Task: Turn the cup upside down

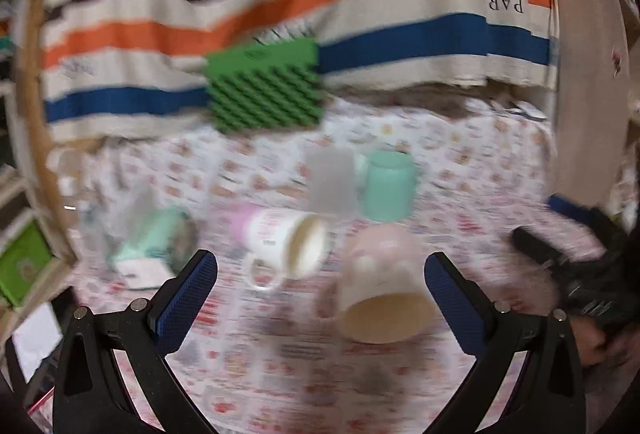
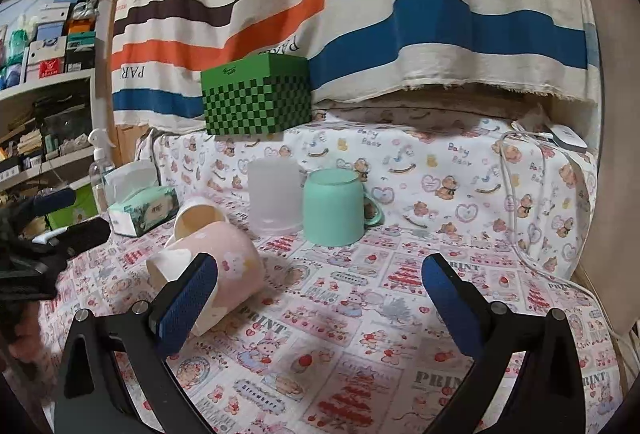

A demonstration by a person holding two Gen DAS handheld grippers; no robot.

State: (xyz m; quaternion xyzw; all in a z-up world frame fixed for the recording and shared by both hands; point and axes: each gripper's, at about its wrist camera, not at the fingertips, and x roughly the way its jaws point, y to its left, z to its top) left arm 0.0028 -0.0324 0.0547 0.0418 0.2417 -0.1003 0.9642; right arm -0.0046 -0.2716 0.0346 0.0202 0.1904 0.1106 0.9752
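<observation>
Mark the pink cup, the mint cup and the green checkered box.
pink cup (image 2: 228, 266), right wrist view, on its side wall.
mint cup (image 2: 334, 210), right wrist view, mid body.
green checkered box (image 2: 258, 102), right wrist view, front face.

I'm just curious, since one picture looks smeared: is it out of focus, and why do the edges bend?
Left wrist view: motion blur smears the pink cup and green box, though the left tool stays sharp. Right wrist view: crisp throughout. In both, the fisheye lens curves the edges and darkens the corners.
</observation>
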